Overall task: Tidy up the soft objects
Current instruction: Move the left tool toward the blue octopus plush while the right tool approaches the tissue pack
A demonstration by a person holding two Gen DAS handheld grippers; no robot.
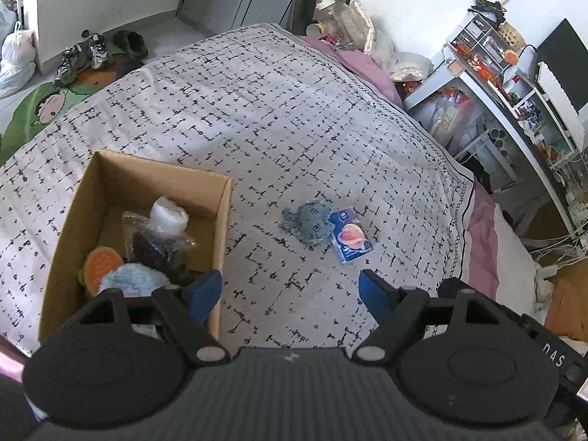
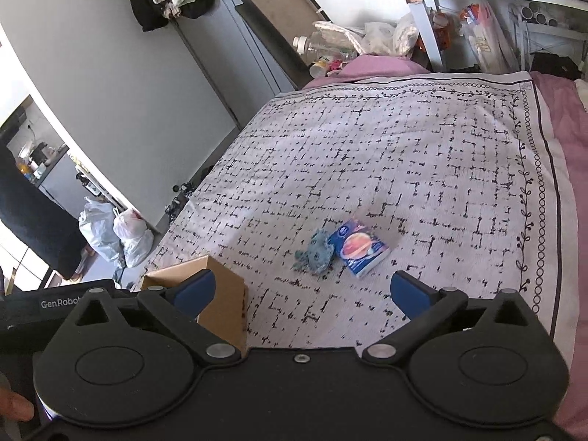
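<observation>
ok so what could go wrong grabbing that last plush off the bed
The grey-blue plush touches the blue packet, so the open right gripper could pinch or drag both. The cardboard box already holds several toys near its front end, so a drop there might land on the rim or spill out.

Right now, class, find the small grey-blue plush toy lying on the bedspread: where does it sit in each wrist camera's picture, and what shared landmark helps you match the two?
Left wrist view: the plush toy lies right of centre, on the bedspread beyond the open fingers.
Right wrist view: the plush toy lies near centre, right of the cardboard box.
Shared landmark: the blue packet touching the toy's right side in both views.
</observation>
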